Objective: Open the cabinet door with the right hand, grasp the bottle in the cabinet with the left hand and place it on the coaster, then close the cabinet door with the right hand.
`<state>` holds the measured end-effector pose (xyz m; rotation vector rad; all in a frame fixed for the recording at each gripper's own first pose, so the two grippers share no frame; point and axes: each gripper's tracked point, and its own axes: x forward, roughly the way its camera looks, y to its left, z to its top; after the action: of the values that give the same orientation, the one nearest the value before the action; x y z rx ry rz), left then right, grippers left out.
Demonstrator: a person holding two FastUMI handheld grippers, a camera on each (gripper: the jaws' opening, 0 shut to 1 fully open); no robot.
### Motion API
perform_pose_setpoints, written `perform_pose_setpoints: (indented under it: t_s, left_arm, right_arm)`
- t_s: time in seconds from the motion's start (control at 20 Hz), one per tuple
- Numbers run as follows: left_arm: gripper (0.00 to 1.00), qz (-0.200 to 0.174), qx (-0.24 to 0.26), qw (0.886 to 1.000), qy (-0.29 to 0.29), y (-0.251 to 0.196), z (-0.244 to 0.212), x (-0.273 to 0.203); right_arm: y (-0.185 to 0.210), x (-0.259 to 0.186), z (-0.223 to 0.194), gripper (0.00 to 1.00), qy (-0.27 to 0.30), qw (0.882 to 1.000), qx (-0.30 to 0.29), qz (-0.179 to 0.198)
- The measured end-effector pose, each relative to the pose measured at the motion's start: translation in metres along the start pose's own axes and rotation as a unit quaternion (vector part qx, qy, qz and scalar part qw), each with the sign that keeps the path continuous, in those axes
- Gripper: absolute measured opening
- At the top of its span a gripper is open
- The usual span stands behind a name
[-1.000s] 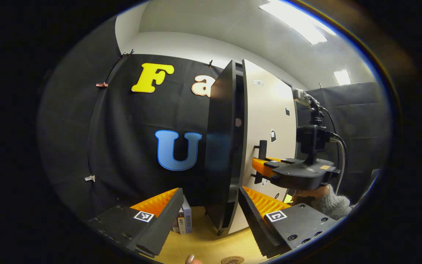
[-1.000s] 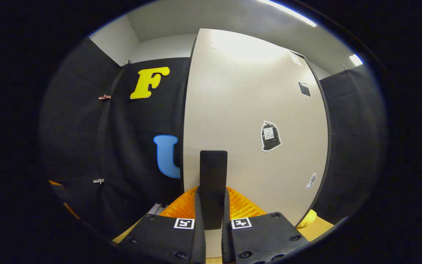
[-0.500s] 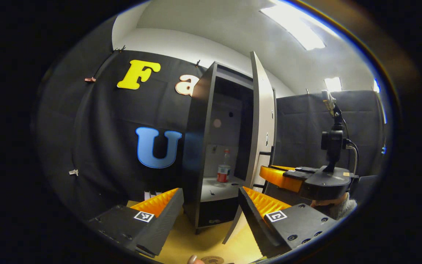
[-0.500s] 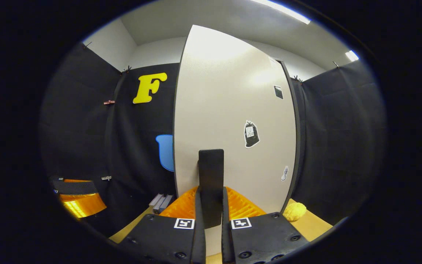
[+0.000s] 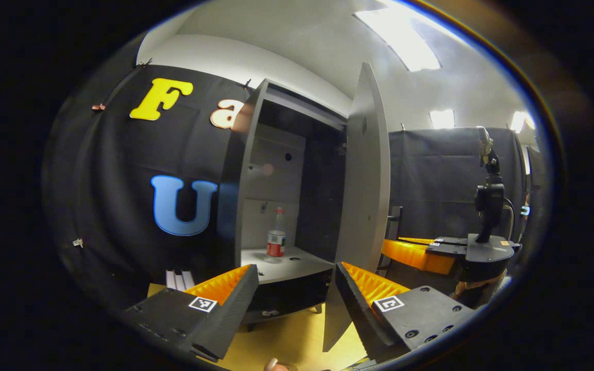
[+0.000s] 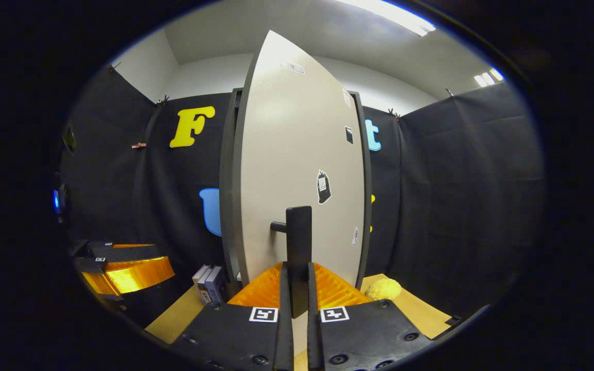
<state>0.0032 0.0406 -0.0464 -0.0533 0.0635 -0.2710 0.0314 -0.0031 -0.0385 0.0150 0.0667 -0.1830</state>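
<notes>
So in the left gripper view, going from the left, there's a couple of small books (image 5: 179, 279) standing on the bench (image 5: 286, 340) against the booth wall, then the cabinet (image 5: 248, 170) with its inside wide open to the camera. The bottle (image 5: 276, 240) is standing upright on the cabinet's shelf (image 5: 297, 265), toward the back, clear body with a red label band, nothing touching it. The left gripper (image 5: 294, 288) is hanging in front of the shelf with its fingers spread wide apart and nothing between them, well short of the bottle. Right of the opening is the cabinet door (image 5: 364, 206), swung out so you see its inner face edge-on-ish, and past it on the far right sits the right gripper (image 5: 397, 247) with a hand under it, up against the door's handle side. Over in the right gripper view, the left gripper (image 6: 121, 270) shows at the far left, the same books (image 6: 208, 283) sit by the cabinet's foot, and then the door's pale outer face (image 6: 297, 170) with a few stickers on it. The right gripper (image 6: 299, 293) has both fingers clamped tight on the door's dark vertical handle (image 6: 298, 232). A yellow fuzzy ball-like thing (image 6: 383, 289) lies on the bench (image 6: 173, 322) to the right of the door.
</notes>
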Motion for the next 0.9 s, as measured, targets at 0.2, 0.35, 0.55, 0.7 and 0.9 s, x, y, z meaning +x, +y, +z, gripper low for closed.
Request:
perform_pose_setpoints:
  t_s: [0.2,0.35,0.55,0.7,0.9]
  left_arm:
    - [0.95,-0.042,-0.017,0.999,0.002,-0.032,-0.004,0.033]
    - [0.95,-0.047,-0.023,0.999,0.006,-0.046,-0.008,0.053]
    - [0.94,-0.039,-0.017,0.999,-0.006,-0.058,-0.004,0.071]
    - [0.94,-0.029,-0.009,1.0,-0.008,-0.066,-0.005,0.084]
    - [0.94,-0.029,-0.024,0.999,-0.001,-0.084,-0.013,0.101]
  right_arm:
    - [-0.009,-0.011,-0.005,0.14,0.017,1.0,0.001,0.006]
    - [-0.026,-0.016,-0.004,0.14,0.02,1.0,0.005,0.001]
    - [-0.055,-0.023,-0.001,0.13,0.023,1.0,0.02,-0.003]
    - [-0.076,-0.022,-0.001,0.14,0.027,0.999,0.041,-0.007]
    - [-0.105,-0.013,0.001,0.09,0.028,0.997,0.06,-0.029]
